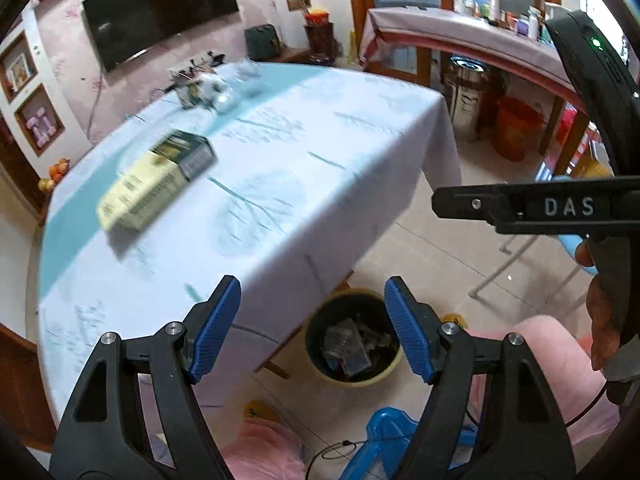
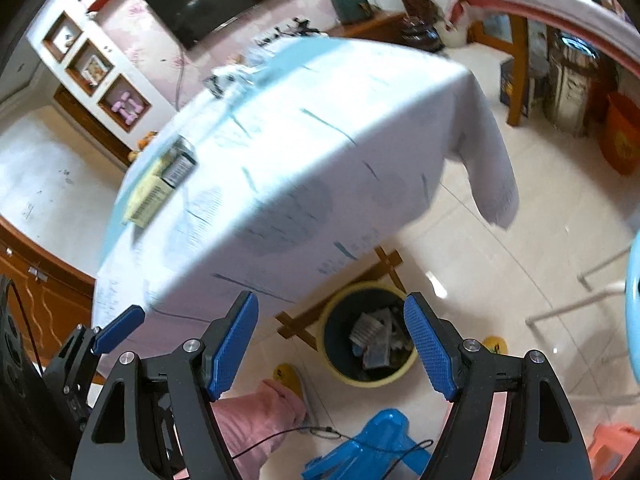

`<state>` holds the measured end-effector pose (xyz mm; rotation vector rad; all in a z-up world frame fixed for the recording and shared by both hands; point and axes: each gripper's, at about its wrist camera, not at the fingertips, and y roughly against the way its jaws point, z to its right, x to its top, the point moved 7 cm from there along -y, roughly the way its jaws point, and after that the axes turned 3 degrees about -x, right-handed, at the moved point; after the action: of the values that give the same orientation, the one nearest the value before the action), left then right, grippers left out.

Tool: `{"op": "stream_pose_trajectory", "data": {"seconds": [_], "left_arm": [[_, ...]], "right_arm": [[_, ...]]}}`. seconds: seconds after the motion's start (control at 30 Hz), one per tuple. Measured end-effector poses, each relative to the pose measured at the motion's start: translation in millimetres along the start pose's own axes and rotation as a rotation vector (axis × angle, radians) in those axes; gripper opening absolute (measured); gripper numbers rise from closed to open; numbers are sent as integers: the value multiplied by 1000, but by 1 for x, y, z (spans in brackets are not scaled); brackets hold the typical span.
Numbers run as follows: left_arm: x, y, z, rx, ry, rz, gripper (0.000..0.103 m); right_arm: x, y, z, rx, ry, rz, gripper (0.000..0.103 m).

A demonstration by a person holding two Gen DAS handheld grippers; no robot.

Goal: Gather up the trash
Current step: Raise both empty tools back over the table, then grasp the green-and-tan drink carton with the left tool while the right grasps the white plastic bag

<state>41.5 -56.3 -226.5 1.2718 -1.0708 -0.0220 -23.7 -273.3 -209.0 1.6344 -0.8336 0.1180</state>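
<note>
Fingers of the left gripper and right gripper gape wide, holding nothing, above the trash bin beside the desk.

Bin mouth unobstructed beside table

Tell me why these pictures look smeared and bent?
Left wrist view: the box and clutter on the table are motion-blurred, while the left gripper stays sharp. Right wrist view: heavier smear across the tablecloth; the fisheye lens curves the walls and darkens the corners.
</note>
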Motion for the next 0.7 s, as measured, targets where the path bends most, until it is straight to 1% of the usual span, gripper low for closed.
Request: {"op": "stream_pose_trajectory", "data": {"seconds": [0.07,0.2,0.37,0.5,0.6,0.7], "left_arm": [[12,11,-16,13,13,5,72],[28,18,-53,39,49,-10,72],[53,25,-109,71,73,-37,72],[85,21,-152,88,88,-61,72],[119,14,-183,93,90,-74,72],[160,4,-212,101,80,-82,72]], "right_arm": [[13,10,-14,16,22,16,77],[40,22,-43,47,70,37,77],[80,23,-76,58,133,59,77],[126,17,-99,51,179,88,77],[169,12,-117,48,208,116,77],[219,2,-135,35,239,138,77]]}}
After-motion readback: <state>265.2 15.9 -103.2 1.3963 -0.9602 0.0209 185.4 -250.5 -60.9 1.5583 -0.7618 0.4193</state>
